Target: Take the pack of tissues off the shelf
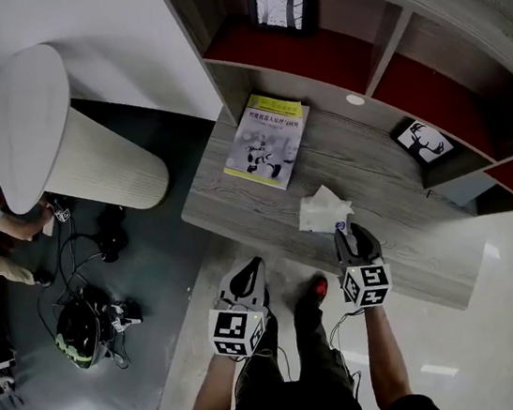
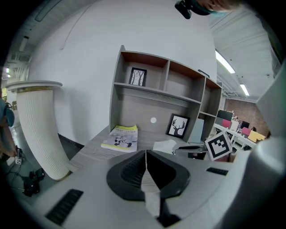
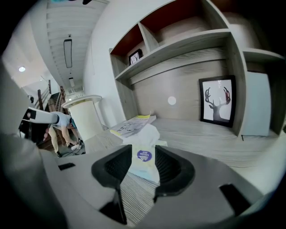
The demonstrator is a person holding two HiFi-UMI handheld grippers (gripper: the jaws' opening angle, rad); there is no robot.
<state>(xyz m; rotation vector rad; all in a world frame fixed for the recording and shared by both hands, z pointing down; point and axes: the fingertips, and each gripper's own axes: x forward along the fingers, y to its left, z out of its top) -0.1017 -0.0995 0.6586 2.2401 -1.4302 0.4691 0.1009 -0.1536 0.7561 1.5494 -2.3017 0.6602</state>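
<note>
Both jaws of the right gripper [image 1: 351,233] stand wide apart, flanking the pack of tissues [image 3: 143,157]. It lies lengthwise between them on the worktop [image 1: 384,172]. The left gripper [image 1: 251,268], closed and empty, sits farther off.

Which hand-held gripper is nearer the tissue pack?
Right. The right hand-held gripper has its open jaws either side of the tissue pack; the left hand-held gripper, shut, sits short of the desk edge, to the pack's left.

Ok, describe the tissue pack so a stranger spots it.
On the grey wood-grain desk under the shelves, look between the right gripper's jaws. The soft white tissue pack there bears a round purple logo, unlike the flat yellow-edged booklet nearby.
</note>
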